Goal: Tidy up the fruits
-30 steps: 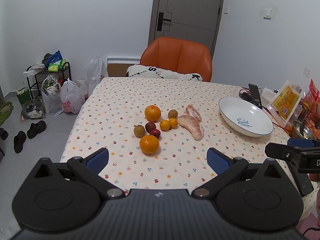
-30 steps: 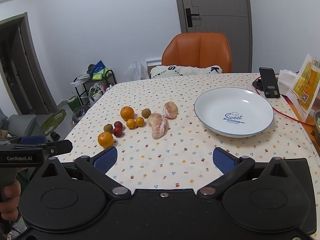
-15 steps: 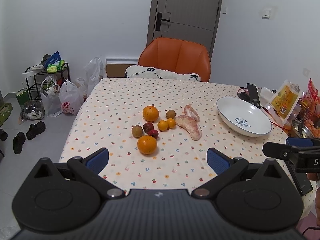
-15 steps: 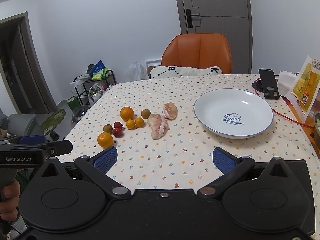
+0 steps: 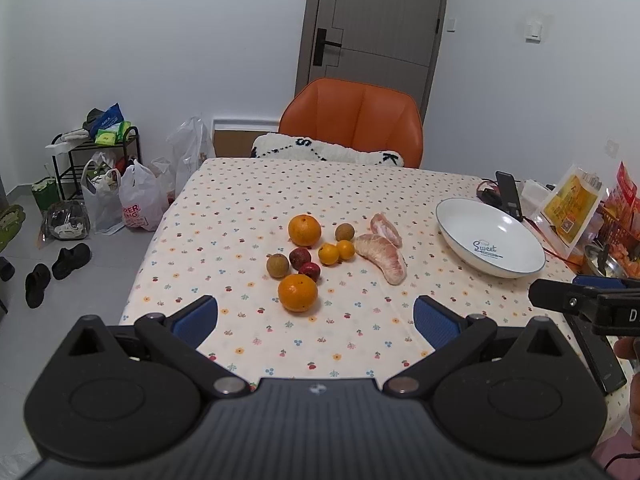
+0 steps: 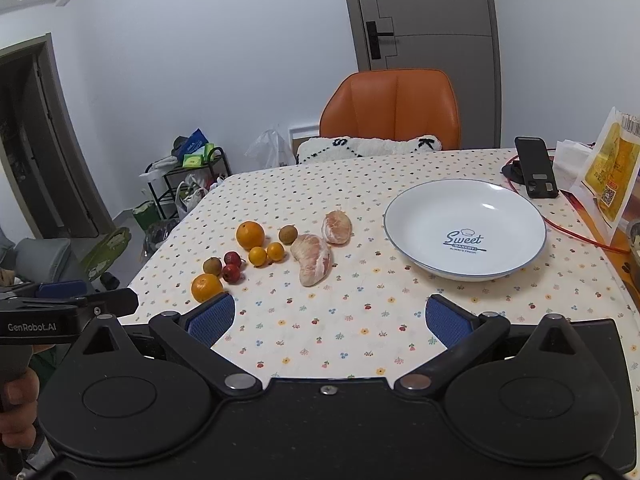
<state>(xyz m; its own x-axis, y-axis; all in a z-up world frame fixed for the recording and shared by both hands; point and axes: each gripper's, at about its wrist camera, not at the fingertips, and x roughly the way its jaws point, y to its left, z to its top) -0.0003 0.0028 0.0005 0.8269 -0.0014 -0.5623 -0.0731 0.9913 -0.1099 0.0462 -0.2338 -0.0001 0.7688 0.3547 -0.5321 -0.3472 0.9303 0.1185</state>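
Jaws of left gripper (image 5: 316,318) and right gripper (image 6: 330,318) spread wide, holding nothing above the table (image 6: 340,332)

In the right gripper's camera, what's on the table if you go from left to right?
Near orange → far orange → brown longan → big pomelo piece → white plate → black phone → yellow snack bag.

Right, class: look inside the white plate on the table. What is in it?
No fruit is inside the white plate: only the printed "Sweet" logo at its centre. All the fruit, such as the peeled pomelo pieces, lies on the tablecloth beside it. Whatever is beneath the plate is covered.
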